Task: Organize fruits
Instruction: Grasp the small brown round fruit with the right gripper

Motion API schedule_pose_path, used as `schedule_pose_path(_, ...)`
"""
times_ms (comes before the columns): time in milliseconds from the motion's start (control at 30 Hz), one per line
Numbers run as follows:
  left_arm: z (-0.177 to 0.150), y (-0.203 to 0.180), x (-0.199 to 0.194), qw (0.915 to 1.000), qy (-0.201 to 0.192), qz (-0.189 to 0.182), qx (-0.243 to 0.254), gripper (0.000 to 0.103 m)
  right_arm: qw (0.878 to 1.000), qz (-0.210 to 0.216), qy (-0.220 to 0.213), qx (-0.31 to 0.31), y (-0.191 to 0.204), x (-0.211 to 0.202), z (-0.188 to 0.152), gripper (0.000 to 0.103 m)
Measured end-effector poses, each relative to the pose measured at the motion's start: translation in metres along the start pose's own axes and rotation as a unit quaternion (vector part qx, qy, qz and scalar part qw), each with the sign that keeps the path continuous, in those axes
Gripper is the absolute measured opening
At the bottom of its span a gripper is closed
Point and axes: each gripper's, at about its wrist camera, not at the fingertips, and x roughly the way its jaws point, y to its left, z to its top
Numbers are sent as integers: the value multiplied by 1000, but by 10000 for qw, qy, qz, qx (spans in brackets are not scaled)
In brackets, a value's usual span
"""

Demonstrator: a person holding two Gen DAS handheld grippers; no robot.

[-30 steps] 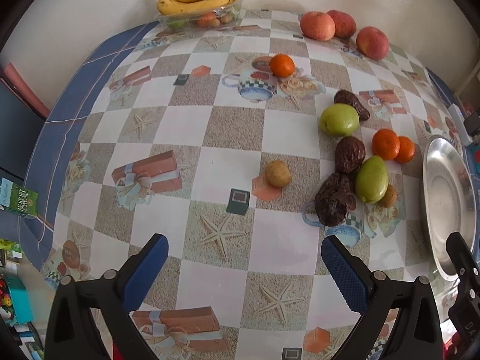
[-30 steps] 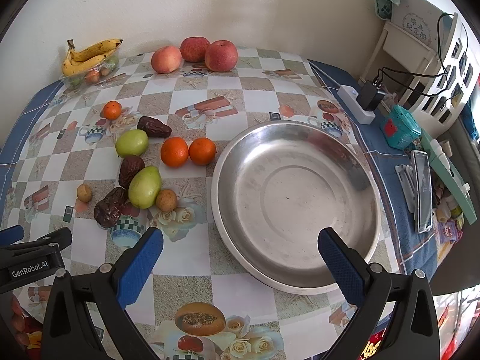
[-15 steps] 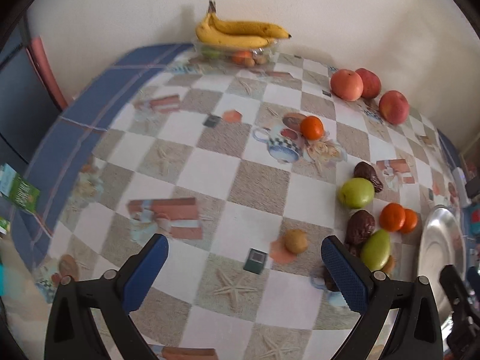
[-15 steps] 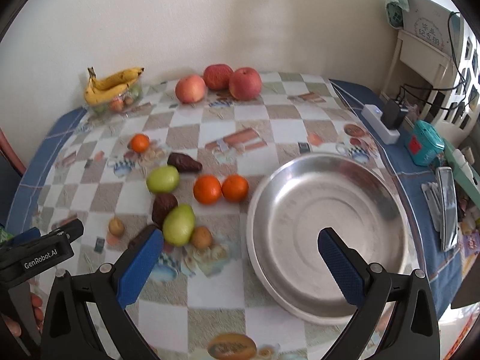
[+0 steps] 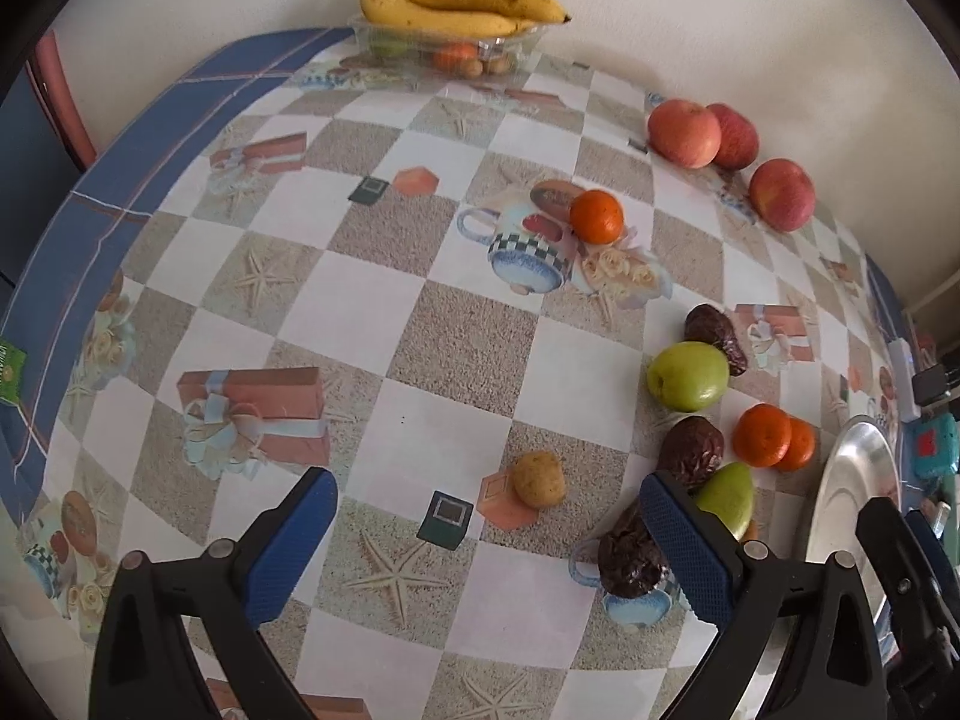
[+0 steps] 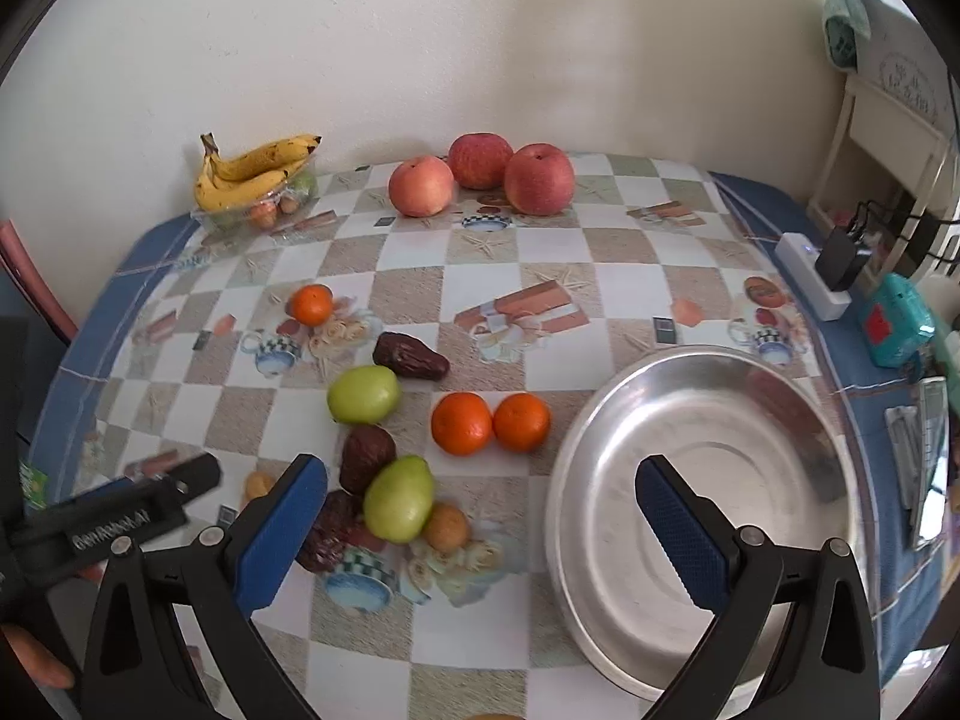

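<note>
Both tongs (image 5: 489, 546) (image 6: 483, 531) wide, empty above scattered fruit (image 6: 398, 499).

Right of the right claw's textured blue rubbery pads (image 6: 681, 531) lies a brushed, dull-shining metal bowl (image 6: 708, 372), left of them smooth glossy green fruits (image 6: 398, 499) and wrinkled matt dates (image 6: 366, 457) on a sheeny printed tablecloth (image 6: 606, 252).

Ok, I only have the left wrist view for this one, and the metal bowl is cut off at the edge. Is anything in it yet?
Observer: No, the metal bowl is empty.
Operator: What is tucked behind the green pear?
Observer: A small brown fruit, touching the green pear on the bowl side.
Operator: And the right gripper?
Observer: The right gripper is open with nothing between its fingers.
</note>
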Motion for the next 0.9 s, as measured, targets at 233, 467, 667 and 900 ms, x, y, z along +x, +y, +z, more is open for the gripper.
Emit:
schedule_pose_path(233,12,-7,11,10000,85,-42,-17,99,9997,147,155,149,-1,17,9,102)
schedule_pose_path(467,19,-15,24,9997,236,-109,8,94,9992,194,198,271,-1,28,18,96)
schedule_pose_path(667,14,-12,31,9987,413,-284,-48,81,9975,363,456,401,-8,42,16,54)
schedule_pose_path(900,8,-7,40,9968,649,-446,-124,57,9918,363,1155,408,-9,65,-7,38)
